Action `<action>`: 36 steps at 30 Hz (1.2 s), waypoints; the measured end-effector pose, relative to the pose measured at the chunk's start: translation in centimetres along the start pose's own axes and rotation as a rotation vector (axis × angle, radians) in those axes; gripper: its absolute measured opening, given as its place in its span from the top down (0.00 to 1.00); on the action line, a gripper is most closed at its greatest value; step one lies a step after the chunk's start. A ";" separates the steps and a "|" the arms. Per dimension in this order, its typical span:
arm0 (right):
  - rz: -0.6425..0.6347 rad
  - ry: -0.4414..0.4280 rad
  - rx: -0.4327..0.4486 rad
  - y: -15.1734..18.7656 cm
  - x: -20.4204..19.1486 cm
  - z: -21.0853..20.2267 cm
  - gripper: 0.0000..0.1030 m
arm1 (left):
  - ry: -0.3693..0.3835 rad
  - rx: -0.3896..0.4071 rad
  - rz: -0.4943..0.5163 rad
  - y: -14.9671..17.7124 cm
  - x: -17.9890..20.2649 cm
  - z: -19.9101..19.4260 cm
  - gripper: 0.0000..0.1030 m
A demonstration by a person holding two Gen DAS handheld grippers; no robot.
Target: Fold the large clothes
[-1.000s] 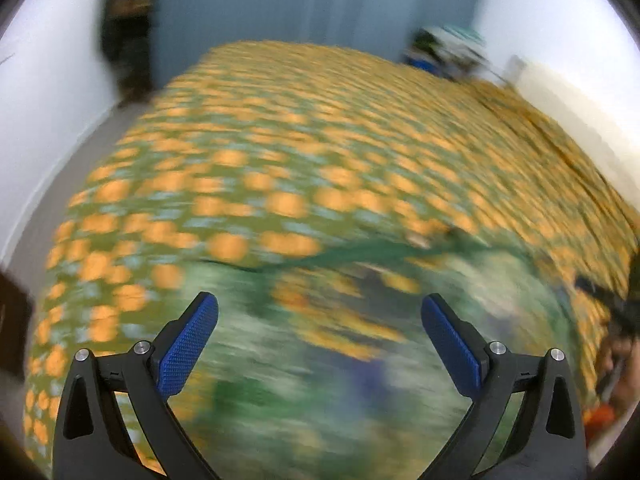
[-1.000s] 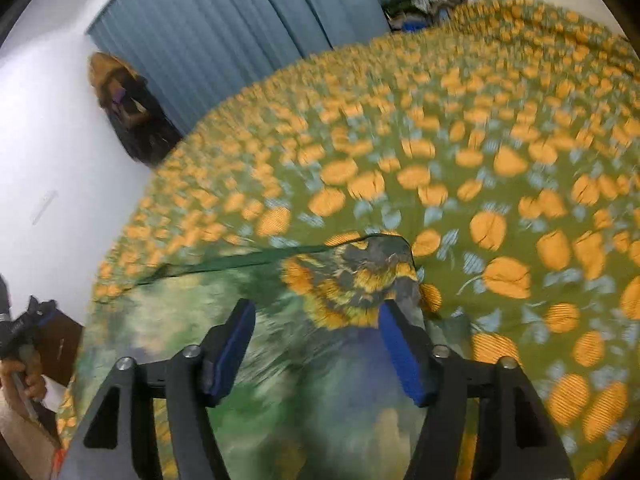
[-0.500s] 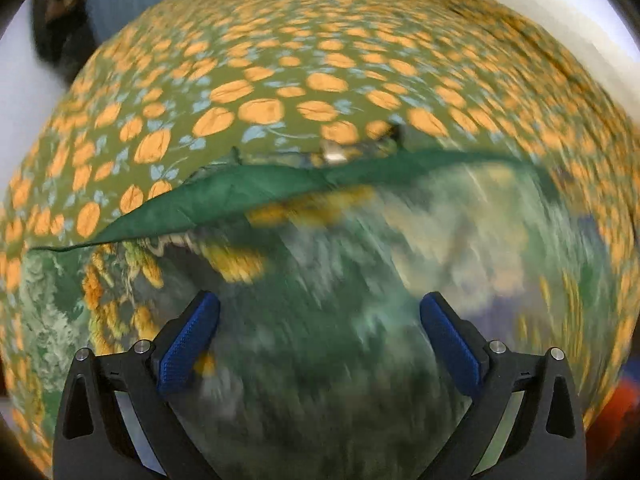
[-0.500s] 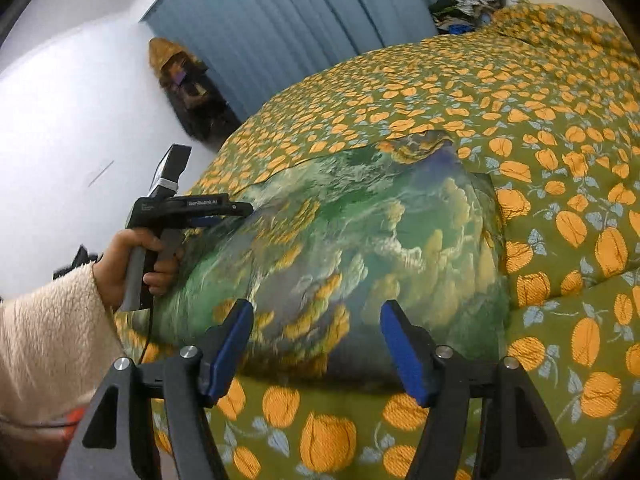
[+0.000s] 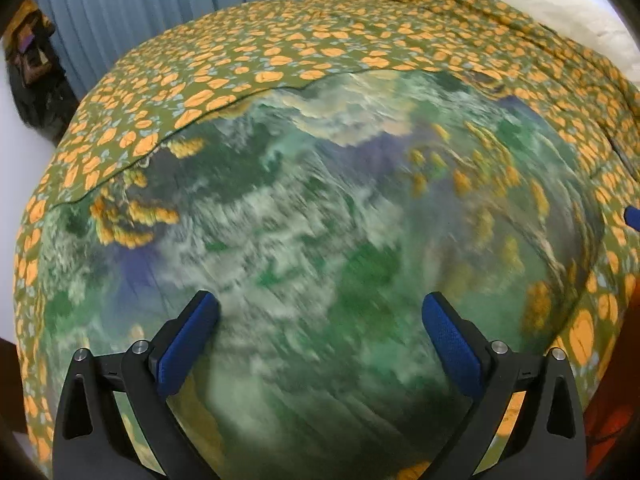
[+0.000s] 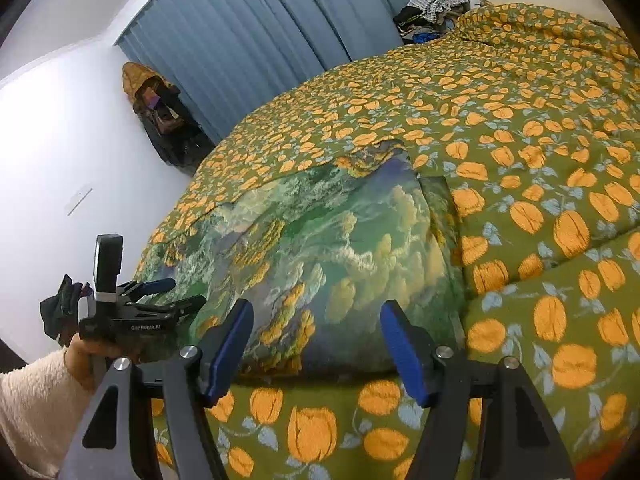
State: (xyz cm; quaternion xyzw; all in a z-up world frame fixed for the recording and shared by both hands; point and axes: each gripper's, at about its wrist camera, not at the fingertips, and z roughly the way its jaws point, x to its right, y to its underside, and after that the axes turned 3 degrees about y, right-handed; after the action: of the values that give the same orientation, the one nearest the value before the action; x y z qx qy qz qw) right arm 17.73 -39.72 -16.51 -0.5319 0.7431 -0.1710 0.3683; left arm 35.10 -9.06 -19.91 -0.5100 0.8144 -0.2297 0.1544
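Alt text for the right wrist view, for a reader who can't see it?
A green, cloud-and-flower printed cloth lies spread on a bed's orange-tulip quilt. The open right gripper hovers before its near edge, empty. At left, a hand holds the left gripper beside the cloth.

"GenRobot.AI" in white on the left tool [image 6: 160, 296] body

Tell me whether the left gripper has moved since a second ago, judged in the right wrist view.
Yes. The left gripper went from the frame's far left edge, beside the white wall, to over the near left part of the green printed garment on the bed.
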 end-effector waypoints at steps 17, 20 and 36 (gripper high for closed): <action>0.088 0.159 -0.077 3.0 2.8 1.2 0.33 | 0.104 -0.001 0.039 4.1 2.9 -4.7 0.01; 0.118 0.141 -0.075 3.2 3.3 1.2 0.32 | 0.136 0.046 -0.032 2.7 2.2 -5.7 0.01; 0.480 -0.012 -0.006 2.6 7.9 4.1 0.20 | 0.018 0.048 -0.160 -0.3 -2.7 1.2 0.00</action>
State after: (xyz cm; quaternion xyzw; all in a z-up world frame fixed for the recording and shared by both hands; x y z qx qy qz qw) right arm 17.72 -45.46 -23.85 -0.3421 0.8465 -0.0729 0.4013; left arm 37.09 -7.02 -20.77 -0.5675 0.7666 -0.2655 0.1402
